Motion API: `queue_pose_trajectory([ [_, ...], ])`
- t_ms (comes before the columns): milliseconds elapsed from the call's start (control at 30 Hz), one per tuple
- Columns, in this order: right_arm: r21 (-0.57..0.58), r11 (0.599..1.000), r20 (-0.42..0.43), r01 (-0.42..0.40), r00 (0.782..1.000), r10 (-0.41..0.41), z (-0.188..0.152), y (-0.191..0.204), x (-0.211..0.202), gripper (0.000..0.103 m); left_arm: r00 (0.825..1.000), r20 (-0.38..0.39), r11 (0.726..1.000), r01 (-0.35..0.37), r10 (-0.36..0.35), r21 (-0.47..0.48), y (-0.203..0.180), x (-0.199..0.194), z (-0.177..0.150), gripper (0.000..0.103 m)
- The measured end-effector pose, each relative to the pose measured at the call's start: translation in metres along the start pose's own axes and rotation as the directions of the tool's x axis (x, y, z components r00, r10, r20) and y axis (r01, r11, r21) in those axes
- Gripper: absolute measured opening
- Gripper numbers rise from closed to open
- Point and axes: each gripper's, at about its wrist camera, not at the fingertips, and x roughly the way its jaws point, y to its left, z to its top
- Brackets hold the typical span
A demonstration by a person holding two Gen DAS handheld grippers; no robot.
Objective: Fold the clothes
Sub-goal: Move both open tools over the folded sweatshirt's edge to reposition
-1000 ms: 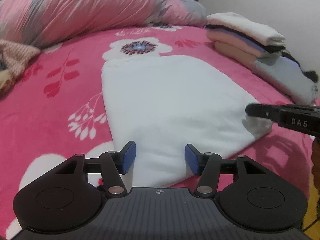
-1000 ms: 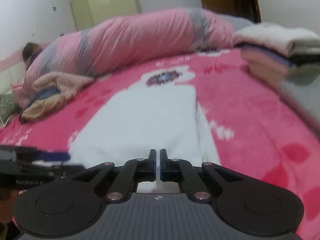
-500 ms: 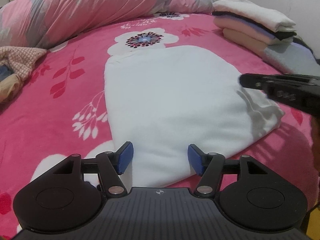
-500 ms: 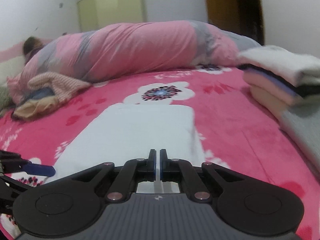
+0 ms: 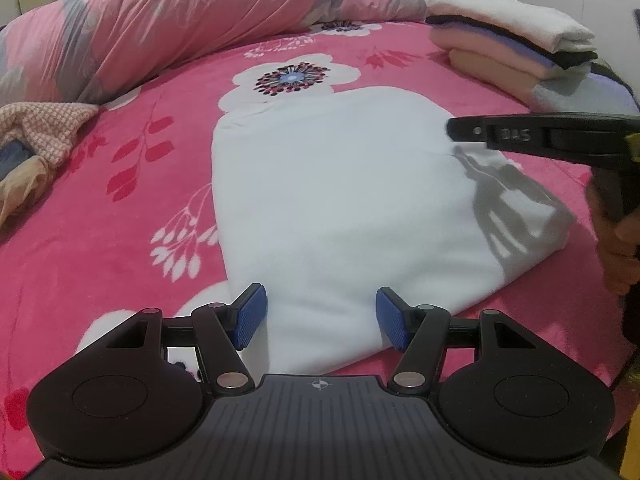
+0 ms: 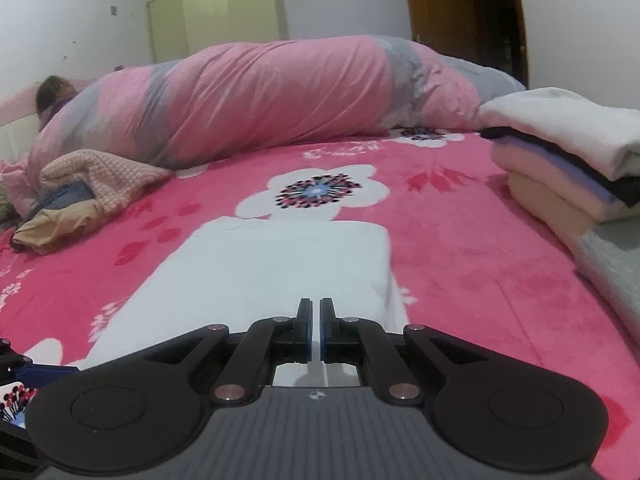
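2 blue pads (image 5: 249, 317) of the left gripper (image 5: 319, 318) stand well apart in the left wrist view, with nothing pressed between them; the near end of the folded white garment (image 5: 340, 208) lies below and between them. That garment lies flat on the pink flowered blanket (image 5: 100, 240), its long side running away from the camera toward a large printed flower. From the right edge the right gripper (image 5: 454, 130) reaches in over the garment's right side and casts a grey shadow on the cloth; part of the hand (image 5: 618, 248) that holds it shows below. Whether its tips touch the cloth cannot be told from here. A stack of folded clothes (image 5: 516, 52) sits at the far right, well apart from the white garment. A rolled pink and grey duvet (image 5: 180, 24) runs across the back, and a heap of unfolded clothes (image 5: 36, 148) lies at the left edge.

In the right wrist view, the right gripper (image 6: 315, 330) has its fingers together with only a thin slit between them, and no cloth shows in that slit. The white garment (image 6: 272, 272) lies straight ahead and below. The folded stack (image 6: 560, 160) is to the right, the unfolded heap (image 6: 88, 192) to the left, the duvet (image 6: 260, 96) behind. A blue pad of the left gripper (image 6: 44, 370) shows at the lower left edge.
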Motion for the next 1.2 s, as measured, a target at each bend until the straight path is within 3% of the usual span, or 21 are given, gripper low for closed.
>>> queue_pose_trajectory([
  [133, 0.007, 1.0, -0.069, -0.016, 0.997, 0.017, -0.013, -0.003, 0.025, 0.002, 1.0, -0.001, 1.0, -0.004, 0.004, 0.003, -0.001, 0.0, 0.0, 0.061],
  [533, 0.063, 0.996, -0.046, -0.064, 0.997, 0.067, -0.02, -0.012, 0.025, 0.002, 1.0, -0.005, 1.0, -0.021, 0.021, 0.015, -0.005, 0.0, 0.001, 0.062],
  [1200, 0.047, 0.997, -0.026, -0.06, 0.998, 0.062, -0.024, -0.01, 0.025, 0.002, 0.998, 0.02, 0.998, -0.052, 0.052, -0.031, 0.005, -0.008, 0.005, 0.07],
])
